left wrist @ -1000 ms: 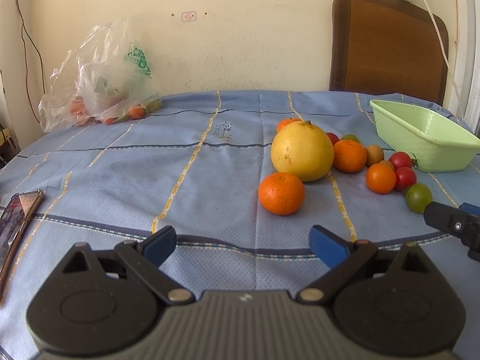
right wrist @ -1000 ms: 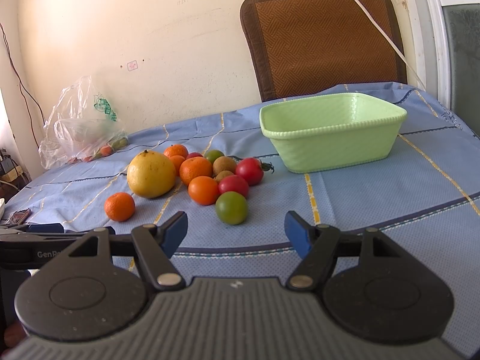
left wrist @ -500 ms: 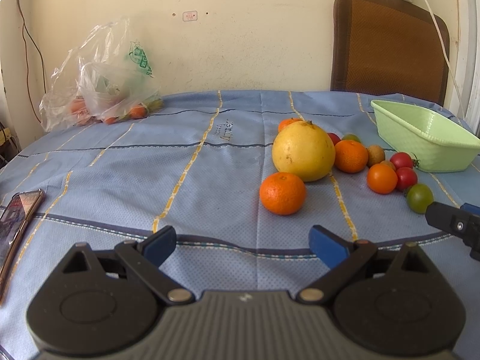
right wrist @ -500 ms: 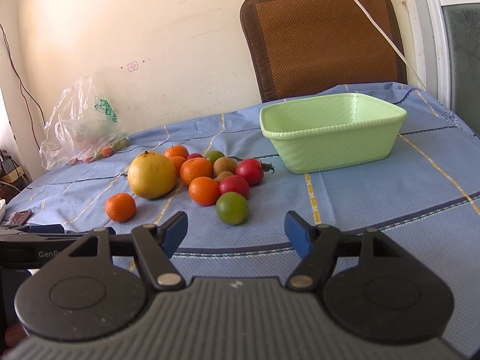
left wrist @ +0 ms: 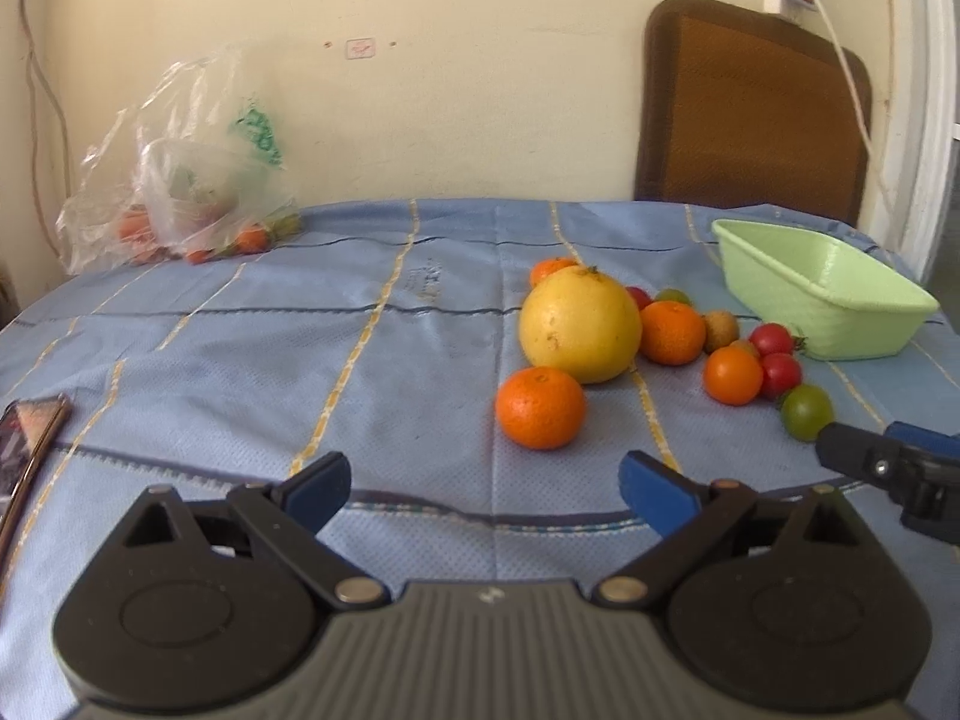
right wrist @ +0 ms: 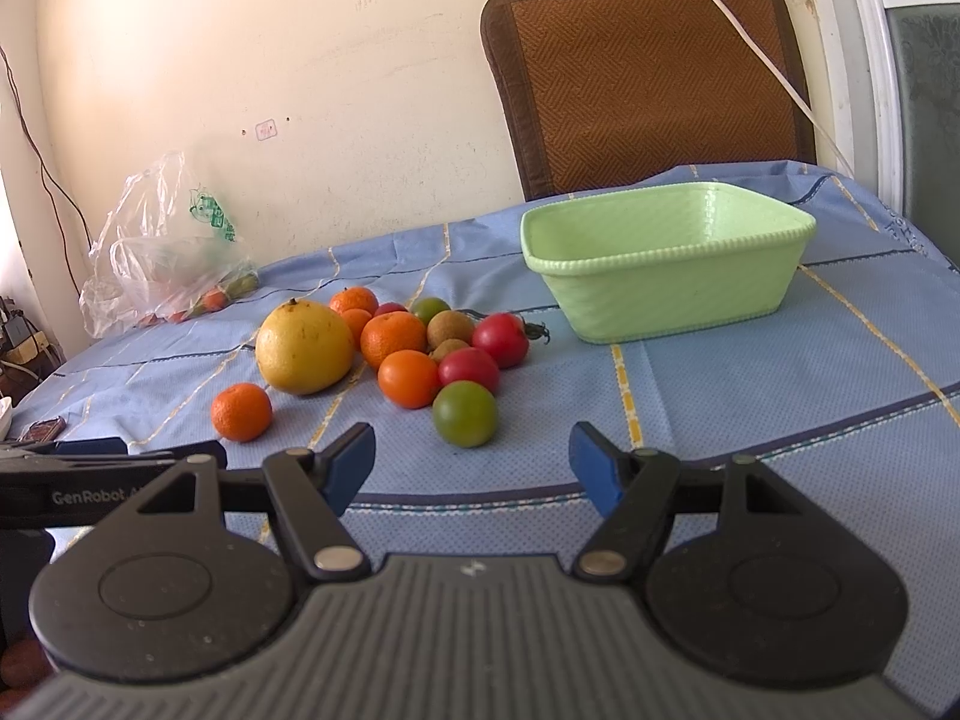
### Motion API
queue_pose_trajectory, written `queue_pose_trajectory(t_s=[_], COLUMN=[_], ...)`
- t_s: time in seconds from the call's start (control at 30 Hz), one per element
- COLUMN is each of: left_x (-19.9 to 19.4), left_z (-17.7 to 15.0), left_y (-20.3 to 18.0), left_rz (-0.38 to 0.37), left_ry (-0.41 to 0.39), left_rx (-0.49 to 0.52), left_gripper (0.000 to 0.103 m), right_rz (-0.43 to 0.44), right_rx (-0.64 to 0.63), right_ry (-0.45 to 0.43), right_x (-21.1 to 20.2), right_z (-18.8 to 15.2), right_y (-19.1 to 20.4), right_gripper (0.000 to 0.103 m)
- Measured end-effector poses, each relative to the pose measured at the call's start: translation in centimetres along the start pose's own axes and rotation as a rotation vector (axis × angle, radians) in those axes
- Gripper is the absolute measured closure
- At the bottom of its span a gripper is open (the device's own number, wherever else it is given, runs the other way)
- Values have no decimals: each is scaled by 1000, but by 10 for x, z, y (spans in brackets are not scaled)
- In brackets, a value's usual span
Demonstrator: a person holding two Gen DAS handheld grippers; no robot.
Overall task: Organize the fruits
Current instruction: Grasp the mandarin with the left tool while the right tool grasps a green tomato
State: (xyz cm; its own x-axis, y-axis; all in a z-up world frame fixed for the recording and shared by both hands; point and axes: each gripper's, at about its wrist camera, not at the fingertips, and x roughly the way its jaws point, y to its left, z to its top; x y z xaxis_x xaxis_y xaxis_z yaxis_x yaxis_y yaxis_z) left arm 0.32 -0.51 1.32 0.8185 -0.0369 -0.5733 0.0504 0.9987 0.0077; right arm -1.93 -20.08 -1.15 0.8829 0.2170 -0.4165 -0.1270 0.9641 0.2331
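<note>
A pile of fruit lies on the blue tablecloth: a big yellow pomelo (left wrist: 579,327) (right wrist: 304,347), several tangerines, red tomatoes, kiwis and a green tomato (right wrist: 465,413) (left wrist: 806,411). One tangerine (left wrist: 540,407) (right wrist: 241,411) lies apart at the front. An empty light green basket (right wrist: 663,261) (left wrist: 822,294) stands right of the pile. My left gripper (left wrist: 483,483) is open and empty, just short of the lone tangerine. My right gripper (right wrist: 471,462) is open and empty, just short of the green tomato.
A clear plastic bag (left wrist: 180,180) with produce sits at the table's back left by the wall. A phone (left wrist: 27,450) lies at the left edge. A brown chair back (right wrist: 645,72) stands behind the basket. A white cable (right wrist: 756,54) hangs across it.
The left view has shifted: the fruit now sits slightly lower and nearer. The right gripper is almost still. Both stay open.
</note>
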Motion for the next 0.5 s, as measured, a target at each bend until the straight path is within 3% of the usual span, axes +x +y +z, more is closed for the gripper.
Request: queue_pose_trajectory(t_s=[0.1, 0.27, 0.33, 0.5], left_x=[3, 21, 30, 45], left_z=[9, 22, 25, 22], left_y=[-1, -4, -4, -4], left_rz=[-28, -63, -76, -101], left_ry=[-15, -2, 26, 69], left_rx=[47, 104, 101, 90], left_gripper=[5, 16, 34, 51], right_rz=[2, 5, -3, 5], right_rx=[1, 15, -1, -52], right_ry=[5, 48, 50, 67], right_x=[1, 8, 11, 24], right_z=[2, 6, 9, 17], right_y=[0, -3, -3, -1], right_gripper=[33, 44, 47, 49])
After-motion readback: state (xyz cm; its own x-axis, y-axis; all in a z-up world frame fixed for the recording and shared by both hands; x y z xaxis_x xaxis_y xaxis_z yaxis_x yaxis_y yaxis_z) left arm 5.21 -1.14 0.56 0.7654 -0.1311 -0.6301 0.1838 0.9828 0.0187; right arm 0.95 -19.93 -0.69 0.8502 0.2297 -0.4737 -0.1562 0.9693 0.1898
